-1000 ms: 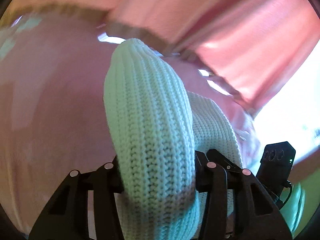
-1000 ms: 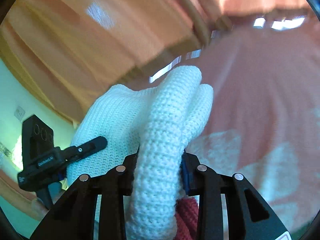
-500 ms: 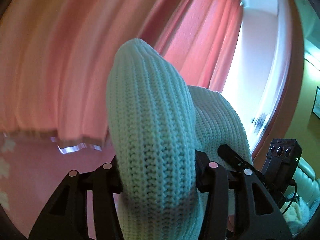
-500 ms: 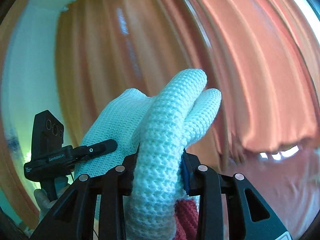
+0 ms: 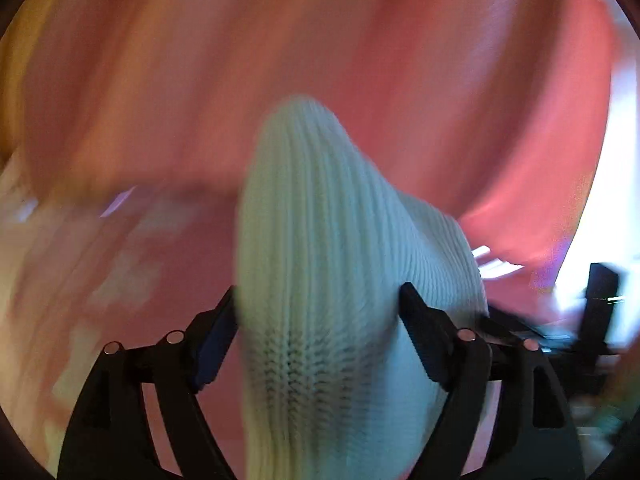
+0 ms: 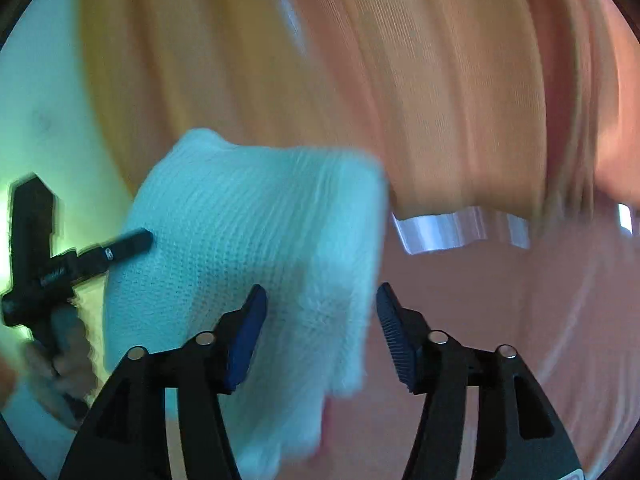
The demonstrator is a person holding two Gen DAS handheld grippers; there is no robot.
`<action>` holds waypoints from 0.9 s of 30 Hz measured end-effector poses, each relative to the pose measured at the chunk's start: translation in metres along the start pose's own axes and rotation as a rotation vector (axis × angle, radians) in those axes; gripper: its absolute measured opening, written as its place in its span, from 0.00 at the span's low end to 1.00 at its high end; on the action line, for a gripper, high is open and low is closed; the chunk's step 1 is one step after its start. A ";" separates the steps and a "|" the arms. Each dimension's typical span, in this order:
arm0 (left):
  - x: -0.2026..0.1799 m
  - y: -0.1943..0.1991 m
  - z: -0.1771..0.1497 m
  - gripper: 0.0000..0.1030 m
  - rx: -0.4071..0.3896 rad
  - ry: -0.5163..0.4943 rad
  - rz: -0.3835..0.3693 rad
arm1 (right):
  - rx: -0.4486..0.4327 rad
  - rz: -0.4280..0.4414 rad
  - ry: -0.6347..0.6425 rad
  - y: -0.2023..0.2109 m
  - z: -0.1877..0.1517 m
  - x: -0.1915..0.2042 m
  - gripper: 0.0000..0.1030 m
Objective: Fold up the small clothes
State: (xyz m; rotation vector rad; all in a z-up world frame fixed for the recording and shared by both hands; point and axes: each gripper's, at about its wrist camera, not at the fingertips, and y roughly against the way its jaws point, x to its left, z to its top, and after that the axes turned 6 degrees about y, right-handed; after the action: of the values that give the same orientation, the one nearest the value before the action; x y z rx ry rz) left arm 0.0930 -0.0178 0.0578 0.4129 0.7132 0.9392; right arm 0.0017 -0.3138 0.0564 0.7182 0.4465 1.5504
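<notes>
Pink pleated curtains (image 5: 400, 80) blurred behind everything. Pale mint ribbed knit garment (image 5: 320, 280) hung in the air between both claws, clear of any surface. Left gripper (image 5: 320, 320) was clenched on a thick bunched fold. Right gripper (image 6: 320, 312) had its jaws spread, knit lying loose between them, apparently released. Judgement: re-pinch a single edge layer, draw it taut against the left, then lower flat before creasing.

A home room: long pink curtains (image 5: 400, 80) hang behind.
</notes>
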 end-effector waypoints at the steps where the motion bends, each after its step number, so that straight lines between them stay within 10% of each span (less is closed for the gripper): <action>1: 0.018 -0.023 -0.011 0.58 0.062 0.030 0.069 | 0.036 0.006 -0.010 -0.010 -0.010 -0.004 0.43; 8: 0.054 -0.022 -0.030 0.78 0.112 0.210 0.058 | 0.071 0.137 -0.083 -0.018 -0.036 -0.024 0.68; 15: 0.065 -0.049 -0.060 0.78 0.237 0.362 0.098 | 0.163 0.332 -0.227 -0.058 -0.059 0.006 0.71; 16: 0.066 -0.051 -0.063 0.77 0.245 0.374 0.096 | 0.174 0.341 -0.231 -0.064 -0.061 0.008 0.69; 18: 0.066 -0.056 -0.066 0.68 0.257 0.361 0.086 | 0.213 0.339 -0.193 -0.080 -0.065 0.019 0.24; 19: 0.063 -0.057 -0.066 0.61 0.255 0.341 0.090 | 0.233 0.304 -0.149 -0.085 -0.064 0.025 0.18; 25: 0.035 -0.039 -0.058 0.55 0.166 0.200 0.076 | 0.040 0.124 0.071 -0.023 -0.032 0.054 0.17; 27: 0.037 -0.050 -0.063 0.57 0.209 0.180 0.130 | 0.178 0.106 0.063 -0.051 -0.048 0.042 0.20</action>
State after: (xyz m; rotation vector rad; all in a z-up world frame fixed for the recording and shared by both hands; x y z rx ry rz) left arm 0.0918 -0.0128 -0.0309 0.5692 0.9626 1.0367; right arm 0.0076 -0.2601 -0.0048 0.8431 0.6069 1.6504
